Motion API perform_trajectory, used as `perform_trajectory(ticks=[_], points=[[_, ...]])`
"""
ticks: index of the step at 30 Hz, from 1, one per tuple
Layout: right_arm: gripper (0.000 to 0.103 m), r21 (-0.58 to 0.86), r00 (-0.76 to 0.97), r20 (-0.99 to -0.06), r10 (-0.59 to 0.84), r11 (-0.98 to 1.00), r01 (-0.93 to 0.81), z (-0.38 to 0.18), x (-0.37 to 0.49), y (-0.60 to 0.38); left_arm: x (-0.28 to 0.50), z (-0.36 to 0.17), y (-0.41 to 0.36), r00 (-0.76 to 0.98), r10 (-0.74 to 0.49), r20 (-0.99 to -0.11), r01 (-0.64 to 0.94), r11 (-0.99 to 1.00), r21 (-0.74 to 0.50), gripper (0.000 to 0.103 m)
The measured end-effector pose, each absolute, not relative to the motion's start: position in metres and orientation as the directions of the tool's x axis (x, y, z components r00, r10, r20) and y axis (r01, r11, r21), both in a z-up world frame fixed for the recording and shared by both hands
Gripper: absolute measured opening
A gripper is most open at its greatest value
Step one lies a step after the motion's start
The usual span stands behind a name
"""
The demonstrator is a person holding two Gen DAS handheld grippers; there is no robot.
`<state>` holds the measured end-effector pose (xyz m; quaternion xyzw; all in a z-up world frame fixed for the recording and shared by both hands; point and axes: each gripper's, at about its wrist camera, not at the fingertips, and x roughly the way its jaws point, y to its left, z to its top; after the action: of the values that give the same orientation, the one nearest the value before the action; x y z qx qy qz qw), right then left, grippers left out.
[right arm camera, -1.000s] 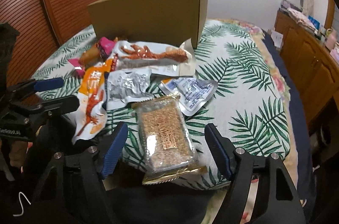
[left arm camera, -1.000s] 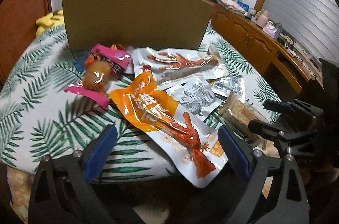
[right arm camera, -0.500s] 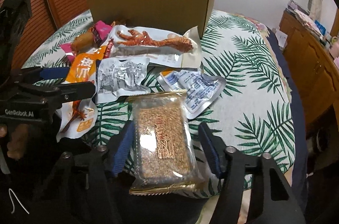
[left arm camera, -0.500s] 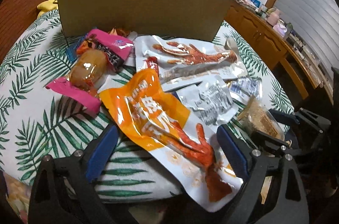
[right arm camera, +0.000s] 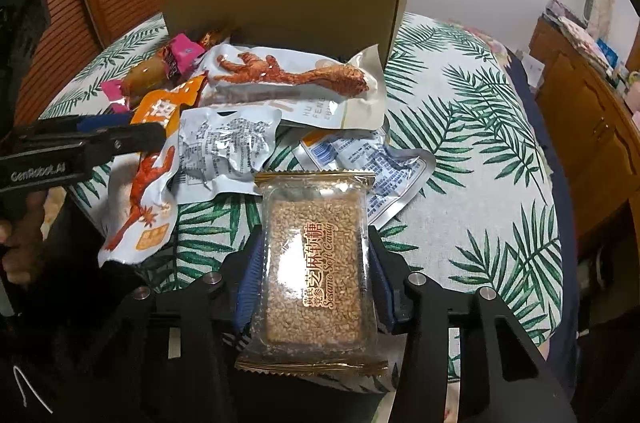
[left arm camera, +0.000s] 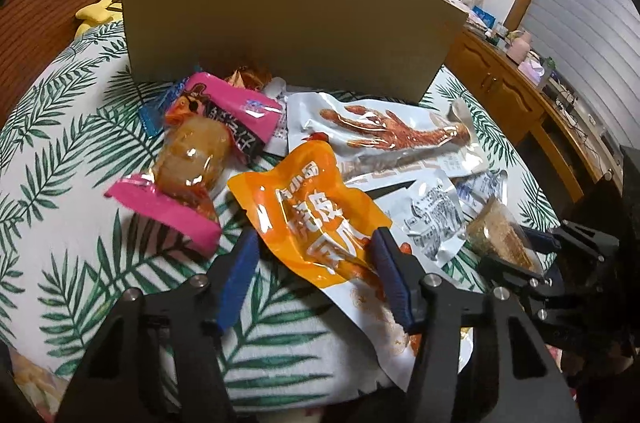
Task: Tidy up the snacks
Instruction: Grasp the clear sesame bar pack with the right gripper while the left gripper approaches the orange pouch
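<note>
An orange chicken-foot snack packet (left arm camera: 316,219) lies flat near the table's front edge. My left gripper (left arm camera: 314,243) straddles it, jaws closing, a sliver of cloth still showing beside the left pad. A clear sesame candy packet (right arm camera: 316,263) with gold trim lies between the pads of my right gripper (right arm camera: 316,259). These jaws are closing too, and both pads touch the wrapper's sides. An open cardboard box (left arm camera: 280,23) stands behind the pile. In the right wrist view the left gripper (right arm camera: 132,127) reaches over the orange packet (right arm camera: 160,111).
Round table with a palm-leaf cloth (left arm camera: 60,143). A pink sausage packet (left arm camera: 224,111), a white chicken-foot packet (left arm camera: 380,131) and a silver packet (left arm camera: 432,219) lie before the box. A wooden cabinet (left arm camera: 500,83) stands right. A hand (right arm camera: 24,223) holds the left gripper.
Both grippers moved forward and down onto the pile. The left jaws narrowed around the orange packet, and the right jaws narrowed until they met the sesame candy packet.
</note>
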<state>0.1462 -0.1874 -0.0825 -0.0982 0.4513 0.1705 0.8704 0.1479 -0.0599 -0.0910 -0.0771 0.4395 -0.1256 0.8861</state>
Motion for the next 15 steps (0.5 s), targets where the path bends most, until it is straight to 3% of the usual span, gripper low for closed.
perform_trajectory(ticks=[6, 11, 13, 15], points=[[0.048, -0.021, 0.538, -0.818, 0.206, 0.923, -0.385, -0.083, 0.146, -0.187, 0.162, -0.089, -0.064, 0.553, -0.299, -0.778, 0.153, 0.954, -0.257, 0.068], [0.049, -0.023, 0.541, -0.816, 0.204, 0.924, -0.382, -0.083, 0.147, -0.187, 0.167, -0.089, -0.066, 0.564, -0.283, -0.776, 0.140, 0.959, -0.248, 0.069], [0.049, -0.024, 0.543, -0.814, 0.204, 0.924, -0.381, -0.083, 0.147, -0.186, 0.164, -0.089, -0.065, 0.579, -0.281, -0.766, 0.149, 0.959, -0.239, 0.059], [0.047, -0.024, 0.547, -0.812, 0.204, 0.924, -0.381, -0.083, 0.147, -0.186, 0.162, -0.086, -0.063, 0.598, -0.275, -0.753, 0.153, 0.961, -0.229, 0.033]])
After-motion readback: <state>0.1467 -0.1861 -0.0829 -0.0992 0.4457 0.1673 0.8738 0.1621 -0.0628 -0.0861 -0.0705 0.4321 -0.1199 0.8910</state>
